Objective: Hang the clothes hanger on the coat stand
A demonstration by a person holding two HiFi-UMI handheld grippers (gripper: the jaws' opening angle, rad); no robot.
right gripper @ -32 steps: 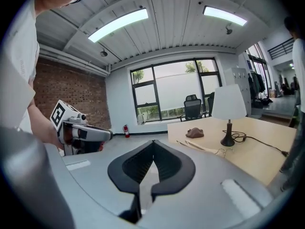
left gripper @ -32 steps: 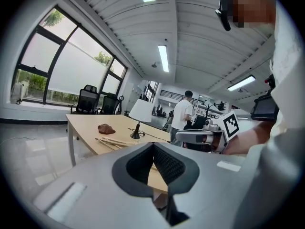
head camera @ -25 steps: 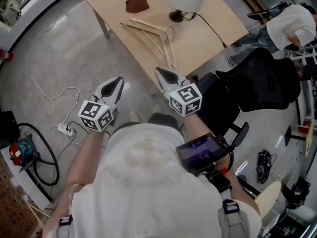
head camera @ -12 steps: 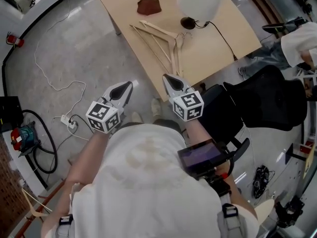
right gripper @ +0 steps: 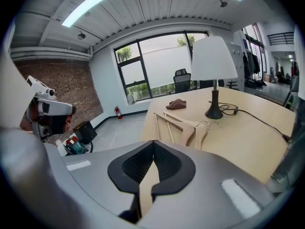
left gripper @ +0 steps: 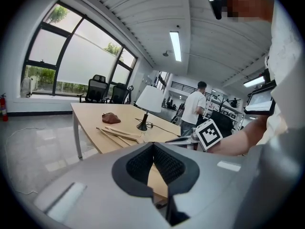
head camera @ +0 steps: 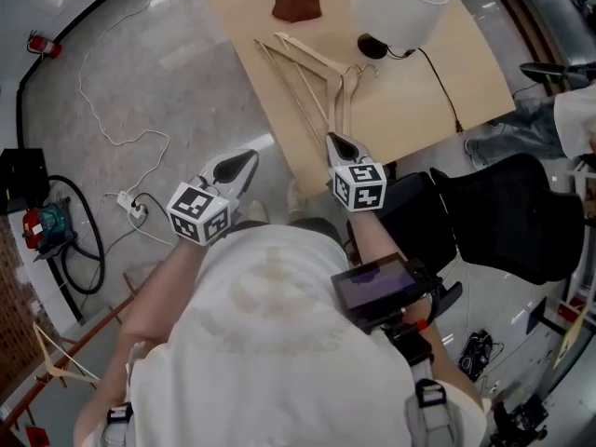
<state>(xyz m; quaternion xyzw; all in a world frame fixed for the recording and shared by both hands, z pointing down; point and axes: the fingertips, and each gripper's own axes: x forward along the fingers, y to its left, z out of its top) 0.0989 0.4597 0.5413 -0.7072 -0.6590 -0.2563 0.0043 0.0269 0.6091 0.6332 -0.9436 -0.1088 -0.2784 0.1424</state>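
Two or three pale wooden clothes hangers (head camera: 312, 68) lie together on the light wooden table (head camera: 419, 110), their metal hooks pointing toward the lamp base. In the right gripper view the hangers (right gripper: 188, 128) lie just ahead of the jaws; the left gripper view has the hangers (left gripper: 119, 133) further off. My right gripper (head camera: 333, 141) is shut and empty, its tip at the table's near edge, short of the hangers. My left gripper (head camera: 250, 159) hangs over the floor left of the table, shut with nothing in it. No coat stand can be made out.
A white-shaded lamp (head camera: 400, 7) and a brown lump (head camera: 298, 3) stand on the table behind the hangers. A black office chair (head camera: 503, 212) is at the right. A power strip (head camera: 130, 208) with cables lies on the floor at left. A person in white (left gripper: 195, 109) stands beyond the table.
The table and hangers have come closer. Both grippers have advanced; the right one's tip has reached the table's near edge. Both stay shut.
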